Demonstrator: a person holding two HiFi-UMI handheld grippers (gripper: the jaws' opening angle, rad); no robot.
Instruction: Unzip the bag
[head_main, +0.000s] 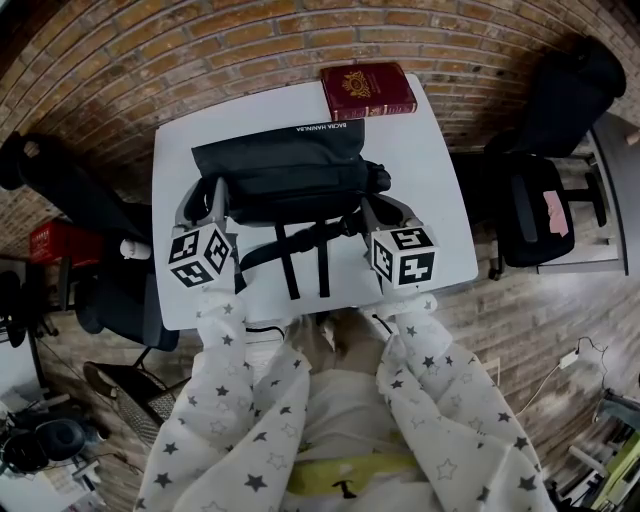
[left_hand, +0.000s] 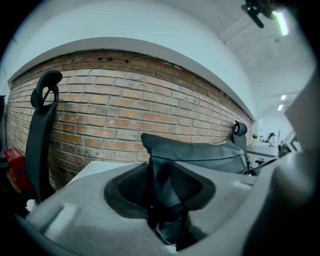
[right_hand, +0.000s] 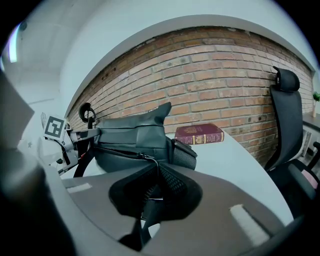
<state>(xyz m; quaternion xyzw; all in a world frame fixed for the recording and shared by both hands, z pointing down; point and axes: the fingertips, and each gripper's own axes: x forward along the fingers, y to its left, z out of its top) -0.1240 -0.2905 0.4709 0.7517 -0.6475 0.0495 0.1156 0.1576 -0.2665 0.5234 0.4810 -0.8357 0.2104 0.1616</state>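
Note:
A black bag (head_main: 285, 170) lies across the middle of the white table (head_main: 430, 180), with its black straps (head_main: 300, 255) trailing toward me. At the bag's left end, my left gripper (head_main: 215, 198) is shut on a fold of the fabric. In the left gripper view that dark fold (left_hand: 165, 175) stands pinched between the pads of the left gripper (left_hand: 162, 187). My right gripper (head_main: 366, 212) is at the bag's right end. In the right gripper view the zipper line (right_hand: 120, 151) runs along the bag (right_hand: 130, 135) into the right gripper (right_hand: 152, 187), which is shut on the thin zipper pull.
A dark red book (head_main: 367, 90) lies at the table's far edge, behind the bag's right end, and also shows as the book (right_hand: 199, 134) in the right gripper view. Black office chairs stand left (head_main: 70, 190) and right (head_main: 545, 200) of the table. A brick wall runs behind.

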